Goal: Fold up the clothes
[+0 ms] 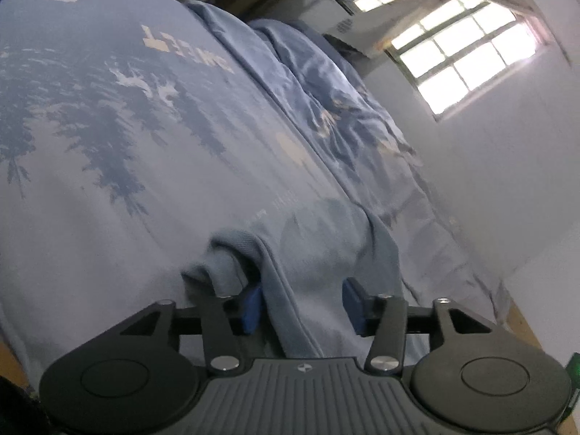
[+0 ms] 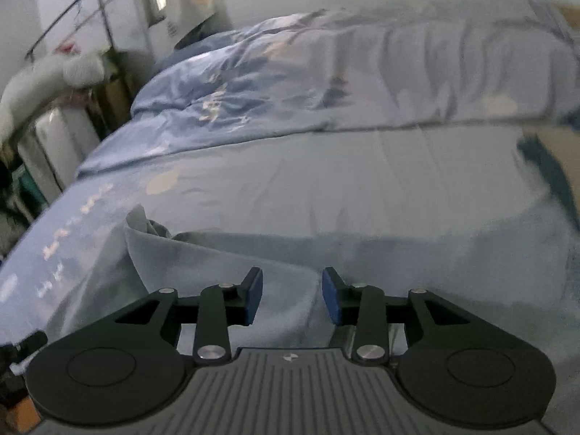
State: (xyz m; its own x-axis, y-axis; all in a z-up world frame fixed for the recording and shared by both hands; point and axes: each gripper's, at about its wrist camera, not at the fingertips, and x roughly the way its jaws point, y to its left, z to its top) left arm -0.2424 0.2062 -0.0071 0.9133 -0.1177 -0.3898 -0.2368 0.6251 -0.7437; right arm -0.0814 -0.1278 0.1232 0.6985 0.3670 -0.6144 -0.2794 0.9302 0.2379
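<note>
With both jaws half-open and gripping nothing, the left gripper (image 1: 301,302) straddles the garment (image 1: 308,253) hem; the right gripper (image 2: 292,297) hovers just above it, so regrasping comes next.

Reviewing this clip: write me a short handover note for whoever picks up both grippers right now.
Left gripper: open, jaws apart around a hemmed fold of the light blue garment; the pads do not press it.
Right gripper: open, nothing held, just above the same garment.
Garment lies on the printed blue bedsheet, bunched near the left gripper; the rumpled duvet sits further back.
Done: at least one fold seems laid; both grips are off.
Left: probably smooth the bunched edge, then finish folding. How many folds remain I cannot tell.
</note>
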